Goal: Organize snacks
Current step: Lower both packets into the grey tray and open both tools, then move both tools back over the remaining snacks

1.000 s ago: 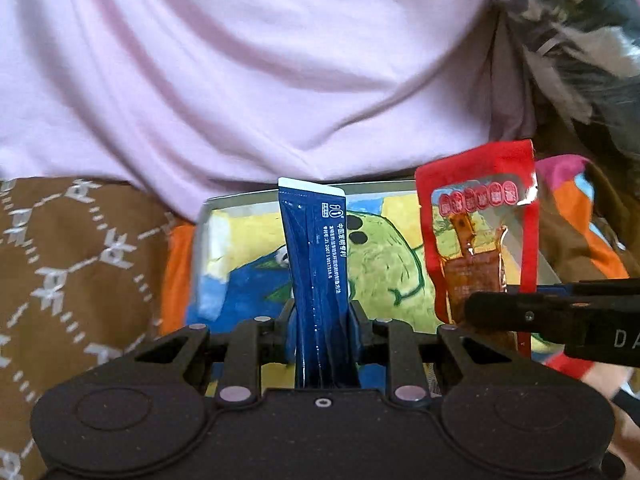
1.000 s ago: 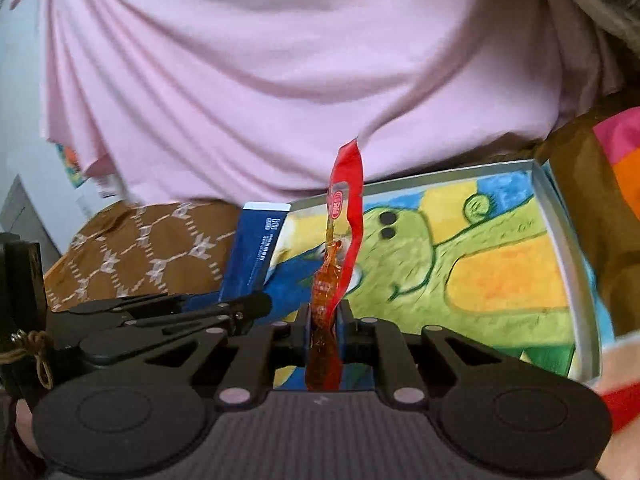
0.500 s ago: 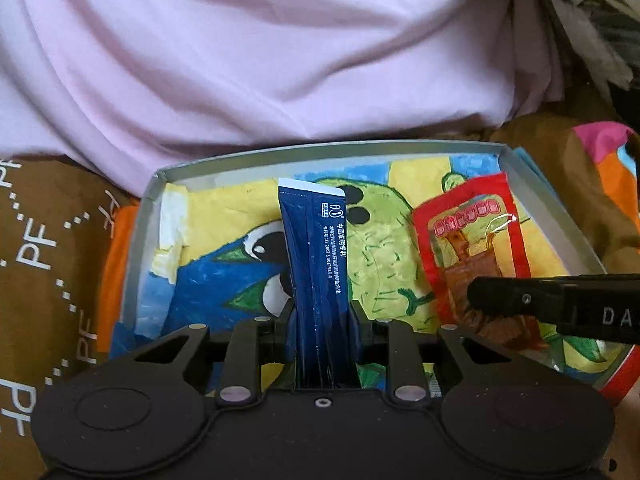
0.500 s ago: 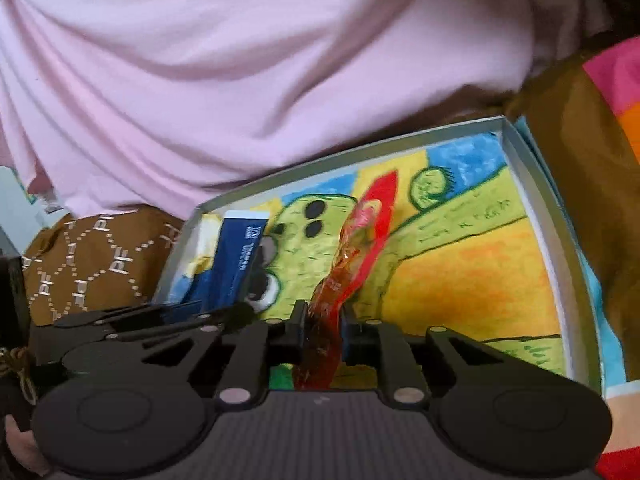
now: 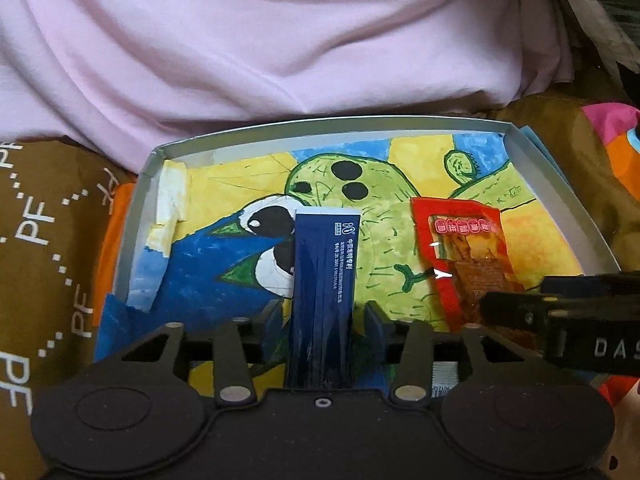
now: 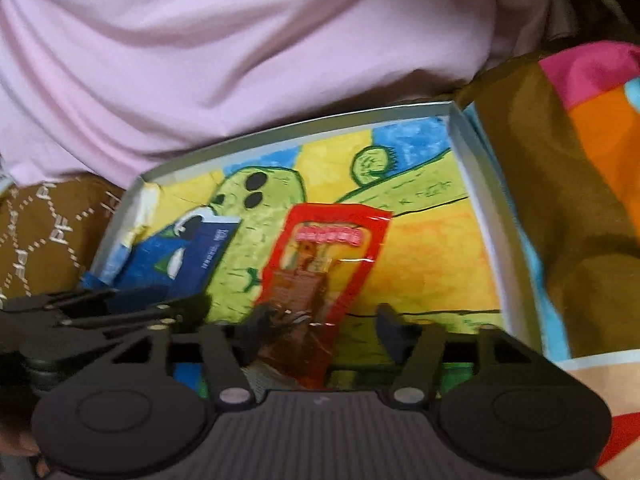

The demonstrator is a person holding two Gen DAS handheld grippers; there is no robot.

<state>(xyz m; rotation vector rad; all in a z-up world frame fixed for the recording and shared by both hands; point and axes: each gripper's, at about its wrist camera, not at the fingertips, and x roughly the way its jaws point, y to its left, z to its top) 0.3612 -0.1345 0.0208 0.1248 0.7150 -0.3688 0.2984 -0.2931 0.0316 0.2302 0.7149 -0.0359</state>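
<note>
Left tool point(image 5: 322, 316) just opened off blue packet point(image 5: 322, 292), right tool point(image 6: 320, 328) likewise off red packet point(image 6: 320, 264), packets' lower ends hidden.

Prob. a home: pink bedding point(image 5: 280, 40), patterned blankets point(image 5: 44, 240), kid's painting lining tray point(image 5: 360, 125).

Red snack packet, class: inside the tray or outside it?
Inside: the red snack packet lies on the painted floor within the tray walls.

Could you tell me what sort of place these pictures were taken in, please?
Probably a home, perhaps a bed or sofa: soft pink fabric is heaped behind, a brown patterned cloth lies underneath, and the shallow box lined with a child-style painting holds snack packets.
</note>
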